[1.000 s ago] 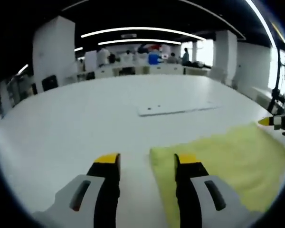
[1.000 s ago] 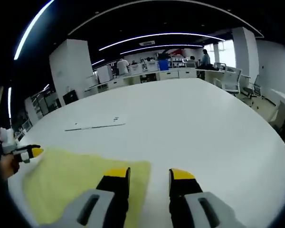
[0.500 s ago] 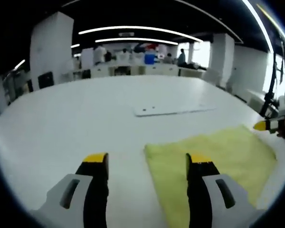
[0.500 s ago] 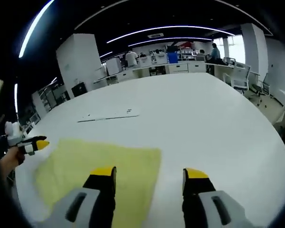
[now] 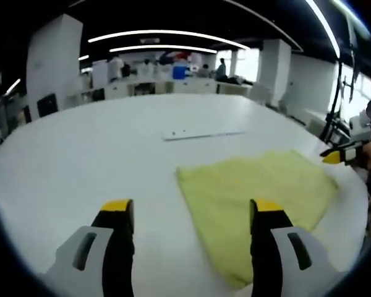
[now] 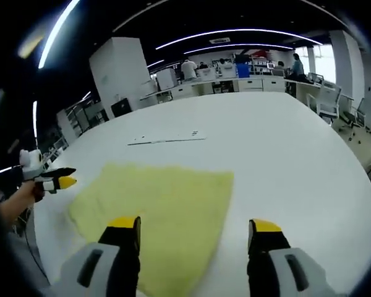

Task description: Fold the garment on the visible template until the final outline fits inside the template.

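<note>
The yellow garment (image 5: 256,185) lay flat on the white table (image 5: 80,154), folded to a rough rectangle, near the table's front edge. The thin white template (image 5: 201,132) lay apart from it, farther back. The left gripper (image 5: 188,213) was released, jaws wide, over the garment's near corner. The right gripper (image 6: 195,232) was likewise released, holding nothing, one jaw above the cloth.

- I count one yellow garment (image 5: 260,189), lying on the one white table (image 5: 74,161).
- One flat white template (image 5: 201,132) lies on the table beyond the garment.
- I have two grippers: my left gripper (image 5: 191,213) and my right gripper (image 6: 195,232), each with two yellow-tipped jaws.
</note>
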Tool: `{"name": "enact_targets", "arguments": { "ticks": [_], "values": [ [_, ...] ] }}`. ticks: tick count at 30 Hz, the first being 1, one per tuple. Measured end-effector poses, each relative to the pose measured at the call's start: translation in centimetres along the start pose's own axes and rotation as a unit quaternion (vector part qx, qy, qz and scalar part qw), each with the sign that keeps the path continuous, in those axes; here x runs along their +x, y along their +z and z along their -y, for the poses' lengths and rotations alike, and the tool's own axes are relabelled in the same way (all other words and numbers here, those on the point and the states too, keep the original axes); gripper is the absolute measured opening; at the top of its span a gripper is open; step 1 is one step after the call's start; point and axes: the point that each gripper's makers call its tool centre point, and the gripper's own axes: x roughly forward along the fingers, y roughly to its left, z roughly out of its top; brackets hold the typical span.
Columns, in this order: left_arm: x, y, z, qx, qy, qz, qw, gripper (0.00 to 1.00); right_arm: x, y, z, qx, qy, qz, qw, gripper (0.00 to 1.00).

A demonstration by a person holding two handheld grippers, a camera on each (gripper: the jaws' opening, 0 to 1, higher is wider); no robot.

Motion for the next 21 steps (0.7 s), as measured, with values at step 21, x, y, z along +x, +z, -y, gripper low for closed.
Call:
{"name": "enact_targets", "arguments": {
  "ticks": [21],
  "values": [
    [-5.0,-4.3,3.1,0.019,-0.061,-0.020,0.9978,0.51,-5.1,-3.7,-1.5,-0.029,-0.011,-0.004,0.9995,0.49]
  ]
}}
